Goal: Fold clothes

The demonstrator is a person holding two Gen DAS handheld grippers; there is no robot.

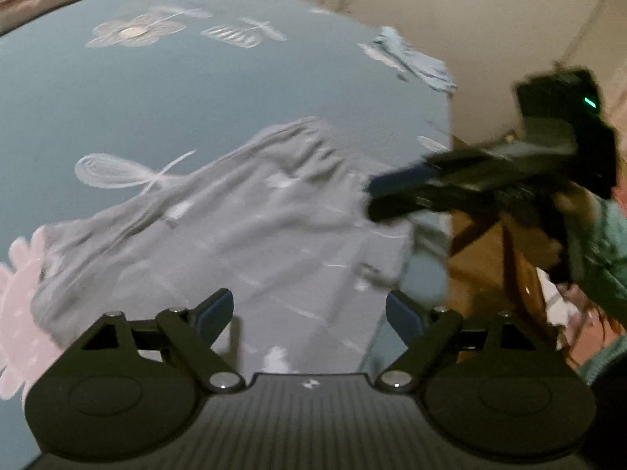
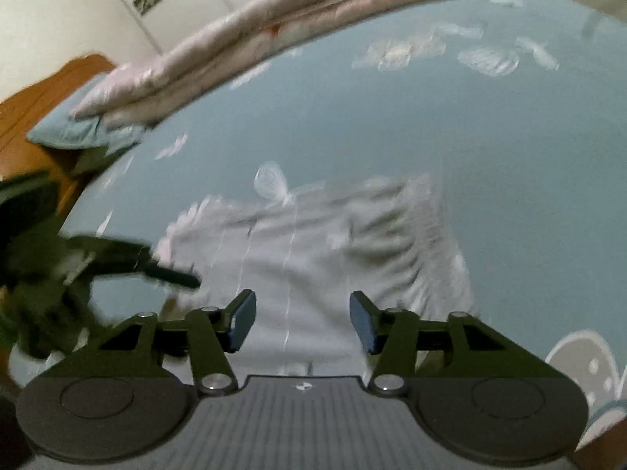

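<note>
Across the bed [image 1: 196,90], a blue-grey sheet with pale flower prints fills most of both views, with a folded pink quilt [image 2: 313,11] along its far edge at 12 o'clock in the right-wrist view. Spread near the bed's centre lies the grey garment [image 2: 313,258], rumpled toward 2 o'clock and crossed by thin pale lines. No crisp fold shows through the blur; judged from this, folding is at an early stage and most remains. Left tool [image 1: 309,313]: jaws wide apart over the garment's near part, nothing between the pads. Right tool [image 2: 302,321]: jaws apart, somewhat narrower, likewise empty, over the garment's near edge at 6 o'clock. In the left-wrist view the right tool appears blurred at 3 o'clock.
</note>
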